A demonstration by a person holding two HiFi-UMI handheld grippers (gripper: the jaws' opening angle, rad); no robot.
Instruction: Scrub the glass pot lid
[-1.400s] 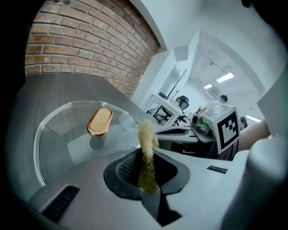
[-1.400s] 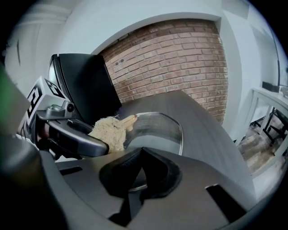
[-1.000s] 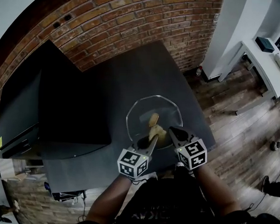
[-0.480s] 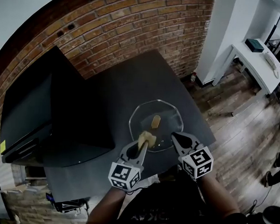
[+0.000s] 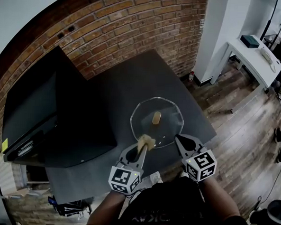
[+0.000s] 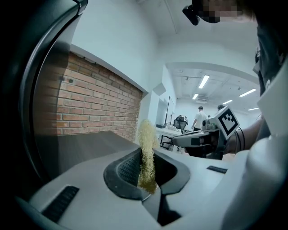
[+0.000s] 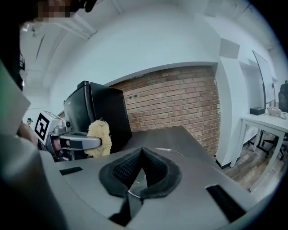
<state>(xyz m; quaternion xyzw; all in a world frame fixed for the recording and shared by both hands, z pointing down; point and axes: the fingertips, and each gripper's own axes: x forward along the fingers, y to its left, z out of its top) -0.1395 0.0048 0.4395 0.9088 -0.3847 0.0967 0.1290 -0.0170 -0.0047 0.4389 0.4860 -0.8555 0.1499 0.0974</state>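
The round glass pot lid lies on the dark table, its wooden knob at the middle. My right gripper is at the lid's near right rim, jaws shut on the glass edge, which runs between the pads. My left gripper is shut on a pale yellow scrub pad at the lid's near left rim. In the left gripper view the pad stands upright between the jaws. From the right gripper view the pad appears raised, left of the lid.
A big black box-like appliance fills the table's left side. A brick wall runs behind the table. The table's front edge is just under both grippers. A white desk stands on the wooden floor at the right.
The left gripper has drawn the scrub pad back from beside the knob to the lid's near rim. The right gripper stays at the rim.
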